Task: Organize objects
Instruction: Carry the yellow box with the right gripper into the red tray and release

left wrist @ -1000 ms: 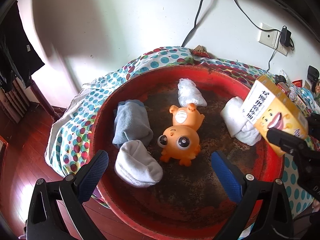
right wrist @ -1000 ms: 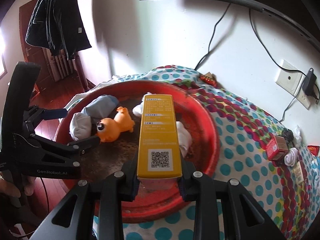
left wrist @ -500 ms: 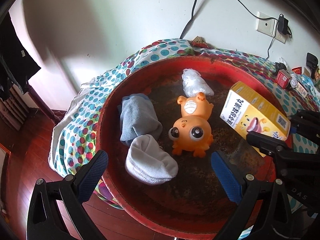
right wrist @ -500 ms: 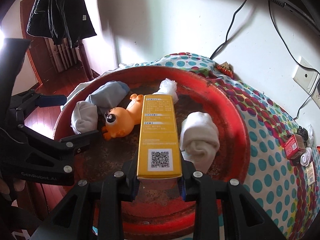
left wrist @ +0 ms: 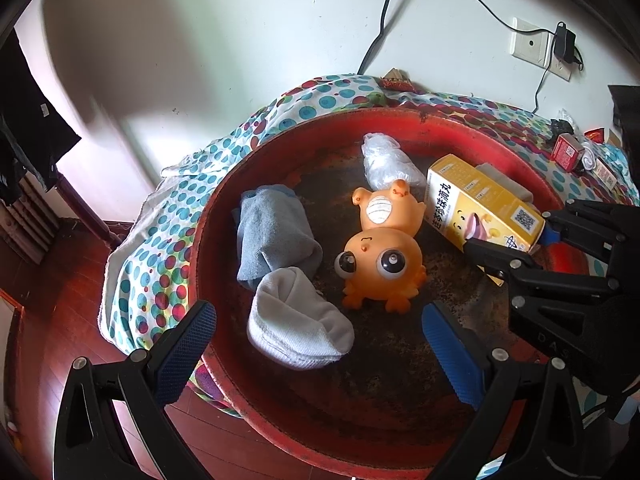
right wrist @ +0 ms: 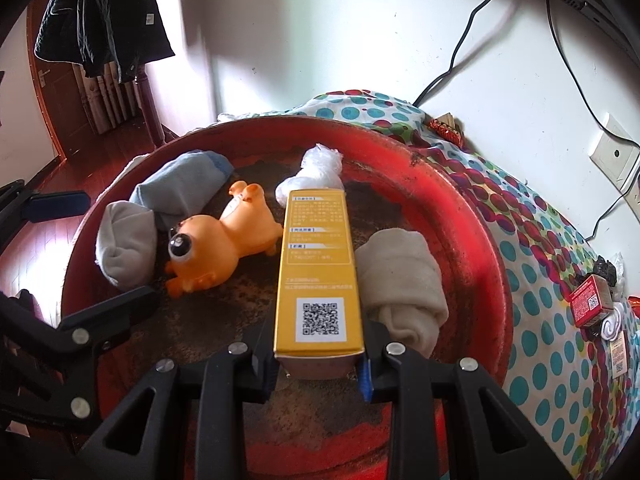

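Observation:
My right gripper (right wrist: 320,364) is shut on a yellow box (right wrist: 318,276) and holds it low inside a big red round tray (right wrist: 472,216), between an orange toy (right wrist: 222,246) and a beige rolled sock (right wrist: 404,280). In the left wrist view the box (left wrist: 480,204) and right gripper (left wrist: 520,248) show at the right. My left gripper (left wrist: 316,344) is open and empty over the tray's (left wrist: 208,216) near part, above a white sock (left wrist: 296,330) and the orange toy (left wrist: 384,252). A blue-grey sock (left wrist: 272,236) and a clear plastic bag (left wrist: 386,160) also lie in the tray.
The tray rests on a polka-dot cloth (right wrist: 560,280) against a white wall. A small red box (right wrist: 588,304) and small items lie on the cloth at right. A wall socket (left wrist: 532,42) and cables are behind. Wooden floor (left wrist: 52,300) lies at left.
My right gripper has moved the yellow box down and forward into the tray, beside the orange toy. My left gripper has shifted slightly, still open.

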Demonstrator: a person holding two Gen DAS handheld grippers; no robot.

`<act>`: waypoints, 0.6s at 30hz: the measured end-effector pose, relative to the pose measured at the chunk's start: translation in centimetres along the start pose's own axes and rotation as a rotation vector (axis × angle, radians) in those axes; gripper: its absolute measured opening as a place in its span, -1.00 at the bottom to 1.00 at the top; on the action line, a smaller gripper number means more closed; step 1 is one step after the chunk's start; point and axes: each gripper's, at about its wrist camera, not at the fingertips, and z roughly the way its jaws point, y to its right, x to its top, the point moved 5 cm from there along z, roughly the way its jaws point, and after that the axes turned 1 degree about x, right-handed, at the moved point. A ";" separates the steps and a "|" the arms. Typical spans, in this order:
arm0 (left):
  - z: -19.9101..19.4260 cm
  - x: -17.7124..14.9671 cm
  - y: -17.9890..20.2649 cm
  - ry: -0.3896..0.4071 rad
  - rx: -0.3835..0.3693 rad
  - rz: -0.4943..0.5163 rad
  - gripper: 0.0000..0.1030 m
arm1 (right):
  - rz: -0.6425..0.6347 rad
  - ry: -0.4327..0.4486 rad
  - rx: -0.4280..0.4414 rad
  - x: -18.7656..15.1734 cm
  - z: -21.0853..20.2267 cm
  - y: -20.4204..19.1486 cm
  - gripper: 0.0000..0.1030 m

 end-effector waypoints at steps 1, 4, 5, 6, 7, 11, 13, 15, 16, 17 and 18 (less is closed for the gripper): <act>0.0 0.0 0.0 -0.001 -0.003 0.000 1.00 | 0.002 -0.001 -0.002 0.1 0.1 0.1 -0.42; 0.2 -0.1 0.1 -0.008 -0.003 0.003 1.00 | 0.004 -0.006 -0.003 0.2 0.4 0.1 -0.41; 0.3 -0.1 0.1 -0.011 0.001 0.005 1.00 | 0.002 -0.010 -0.006 0.2 0.5 0.1 -0.42; 0.3 -0.1 0.1 -0.013 0.003 0.008 1.00 | -0.001 -0.015 -0.006 0.2 0.7 0.1 -0.42; 0.3 -0.1 0.2 -0.012 0.005 0.011 1.00 | 0.001 -0.017 -0.003 0.2 0.8 0.0 -0.41; 0.3 -0.2 0.2 -0.012 0.003 0.014 1.00 | 0.004 -0.016 -0.002 0.2 0.9 -0.2 -0.41; 0.4 -0.2 0.3 -0.014 0.005 0.016 1.00 | 0.005 -0.019 -0.001 0.1 0.9 -0.2 -0.40; 0.3 -0.1 0.3 -0.011 0.005 0.019 1.00 | 0.001 -0.017 -0.006 0.1 0.9 -0.3 -0.40; 0.3 -0.1 0.3 -0.010 0.006 0.019 1.00 | 0.001 -0.017 -0.004 0.0 0.9 -0.3 -0.40; 0.3 -0.1 0.3 -0.010 0.005 0.019 1.00 | 0.003 -0.019 -0.006 0.0 0.9 -0.3 -0.40; 0.3 -0.1 0.4 -0.011 0.003 0.020 1.00 | 0.003 -0.022 -0.003 0.0 0.9 -0.3 -0.40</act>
